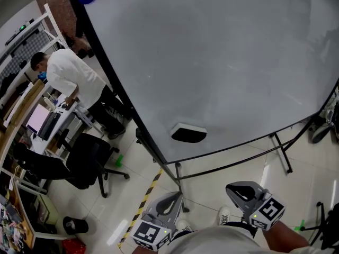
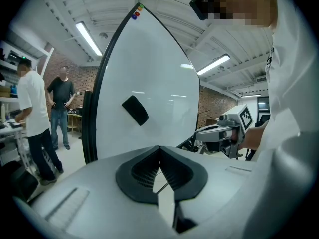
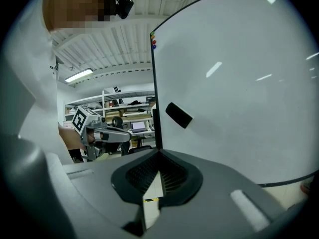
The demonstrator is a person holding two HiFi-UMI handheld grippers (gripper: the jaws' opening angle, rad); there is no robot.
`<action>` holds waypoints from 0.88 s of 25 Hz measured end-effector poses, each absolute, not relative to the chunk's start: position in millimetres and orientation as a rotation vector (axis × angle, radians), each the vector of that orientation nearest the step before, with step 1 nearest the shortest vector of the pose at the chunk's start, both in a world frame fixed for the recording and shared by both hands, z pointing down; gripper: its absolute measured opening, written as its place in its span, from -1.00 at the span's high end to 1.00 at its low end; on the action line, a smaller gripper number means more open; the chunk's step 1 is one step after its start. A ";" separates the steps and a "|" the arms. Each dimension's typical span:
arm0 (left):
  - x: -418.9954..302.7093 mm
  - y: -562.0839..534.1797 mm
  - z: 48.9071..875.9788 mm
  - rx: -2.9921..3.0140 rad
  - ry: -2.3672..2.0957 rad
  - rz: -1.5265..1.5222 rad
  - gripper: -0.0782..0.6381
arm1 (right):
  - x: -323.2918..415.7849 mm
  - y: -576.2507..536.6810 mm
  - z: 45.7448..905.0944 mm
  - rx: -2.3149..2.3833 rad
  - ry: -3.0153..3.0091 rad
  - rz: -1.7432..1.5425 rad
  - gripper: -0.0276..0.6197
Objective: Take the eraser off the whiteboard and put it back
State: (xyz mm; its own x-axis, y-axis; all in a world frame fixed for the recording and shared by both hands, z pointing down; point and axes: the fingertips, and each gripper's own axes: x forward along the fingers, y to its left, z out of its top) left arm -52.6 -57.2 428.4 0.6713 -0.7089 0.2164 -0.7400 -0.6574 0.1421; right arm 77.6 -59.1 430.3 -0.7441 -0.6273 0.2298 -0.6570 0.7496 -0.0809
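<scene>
**Inspector:** Where is the eraser [image 1: 188,134]?

**Assistant:** It is on the face of the whiteboard [image 1: 222,62], in the lower part and nearer the left edge than the right. It is dark, sits tilted, and nothing is touching it.

**Inspector:** And the tongs?

**Assistant:** The left gripper [image 2: 159,148] has its jaws brought together, with the tips meeting and nothing between them. The right gripper [image 3: 159,154] is the same, fully closed and empty. Both are held low by the person's body, side by side, pointing towards the whiteboard and well apart from it. Each one shows in the other's view.

**Inspector:** Any containers?

**Assistant:** There is one small black bin [image 1: 74,225] on the floor at the lower left, but I cannot make out what is in it. The shelving [image 3: 119,114] beyond the left edge of the whiteboard carries boxes and a screen. They are too small to say more.

**Inspector:** Anything else on the whiteboard?

**Assistant:** There are coloured magnets [image 2: 136,12] at its top corner.

**Inspector:** What about the surroundings?

**Assistant:** One person in a white top [image 1: 71,77] is bent over a desk [image 1: 50,121] to the left, with a black chair [image 1: 85,160] just beside the desk. Striped tape [image 1: 144,199] runs across the floor near the foot of the whiteboard.
</scene>
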 end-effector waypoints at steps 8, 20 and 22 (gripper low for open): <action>-57.6 -52.9 427.1 2.714 -1.096 0.207 0.73 | 68.3 -50.6 429.0 1.099 -2.733 0.248 0.91; -52.5 -36.8 434.9 2.740 -1.029 0.224 0.73 | 62.6 -25.5 430.1 1.170 -2.745 0.283 0.91; -49.5 -31.6 435.2 2.714 -1.073 0.217 0.73 | 64.8 -24.8 425.5 1.123 -2.768 0.268 0.91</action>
State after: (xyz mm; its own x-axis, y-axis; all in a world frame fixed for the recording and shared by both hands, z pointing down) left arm -49.5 -31.6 435.2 0.7234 -0.6563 0.2144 -0.6880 -0.7112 0.1441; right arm 64.8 -24.8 425.5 -0.7108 -0.6752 0.1971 -0.7005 0.7050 -0.1109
